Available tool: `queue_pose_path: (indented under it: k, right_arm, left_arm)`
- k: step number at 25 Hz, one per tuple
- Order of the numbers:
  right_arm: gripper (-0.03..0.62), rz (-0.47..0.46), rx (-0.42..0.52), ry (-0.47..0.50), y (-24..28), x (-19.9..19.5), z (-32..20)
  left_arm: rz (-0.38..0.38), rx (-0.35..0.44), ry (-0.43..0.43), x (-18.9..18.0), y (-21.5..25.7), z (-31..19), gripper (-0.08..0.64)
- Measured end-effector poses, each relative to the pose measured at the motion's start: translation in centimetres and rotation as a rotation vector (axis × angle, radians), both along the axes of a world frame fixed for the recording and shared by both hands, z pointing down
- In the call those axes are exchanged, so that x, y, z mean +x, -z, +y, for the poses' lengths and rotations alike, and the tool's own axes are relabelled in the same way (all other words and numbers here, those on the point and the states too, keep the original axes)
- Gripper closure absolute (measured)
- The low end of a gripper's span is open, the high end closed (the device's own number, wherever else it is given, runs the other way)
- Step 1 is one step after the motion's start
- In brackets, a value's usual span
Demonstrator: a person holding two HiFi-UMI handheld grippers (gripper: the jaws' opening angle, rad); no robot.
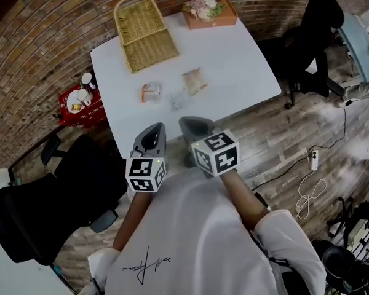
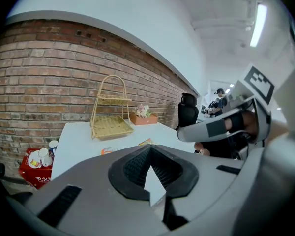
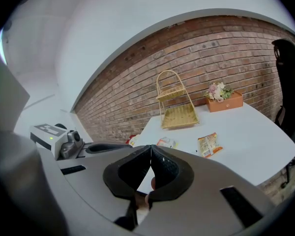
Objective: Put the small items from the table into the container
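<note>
Head view, tongs: left tongs (image 1: 157, 129) and right tongs (image 1: 194, 125) sit side by side over the near edge of the worktop (image 1: 234, 63), short of everything on it.
Head view, packets: three, mid-worktop. The orange packet (image 1: 150, 93) is on the left, the clear packet (image 1: 177, 99) in between, and the beige packet (image 1: 194, 80) on the right, all well apart from the basket.
Head view, basket: one basket (image 1: 144, 35) at the far left corner, and no packet shows in it. One flower box (image 1: 209, 11) stands far right.
Head view, progress: nothing in yet, I'd say. All three are still to go.
Left gripper view: tongs together with nothing clamped. The basket (image 2: 109, 116) is far ahead, and two packets peek over the tips.
Right gripper view: tongs pressed together and empty. The beige packet (image 3: 207, 145) and orange packet (image 3: 165, 142) lie beyond, with the basket (image 3: 177, 109) farther on.
</note>
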State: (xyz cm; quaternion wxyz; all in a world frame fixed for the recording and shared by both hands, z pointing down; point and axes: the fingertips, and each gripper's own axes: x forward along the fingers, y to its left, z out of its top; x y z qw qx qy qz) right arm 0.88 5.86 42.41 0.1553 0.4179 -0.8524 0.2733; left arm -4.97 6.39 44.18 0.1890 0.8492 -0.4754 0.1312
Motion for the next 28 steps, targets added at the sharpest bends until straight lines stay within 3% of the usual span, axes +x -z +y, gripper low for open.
queue_pose_path:
  k: [7, 13, 20, 28]
  right_arm:
    - [0.572, 0.002, 0.017, 0.092, 0.0, -0.3, -3.3]
    - [0.571, 0.001, 0.018, 0.101, -0.3, 1.2, -6.2]
    - [0.571, -0.009, 0.005, 0.143, -1.2, 2.1, -7.8]
    - [0.571, -0.033, -0.005, 0.199, -1.7, 1.8, -8.2]
  left_arm:
    - [0.029, -0.051, 0.06, 0.1, -1.1, -3.4, 0.551]
    - [0.037, -0.053, 0.071, 1.4, -1.0, -5.9, 0.551]
    - [0.006, -0.089, 0.107, 2.1, -2.2, -7.3, 0.551]
    - [0.03, -0.134, 0.182, 1.1, -3.2, -6.9, 0.551]
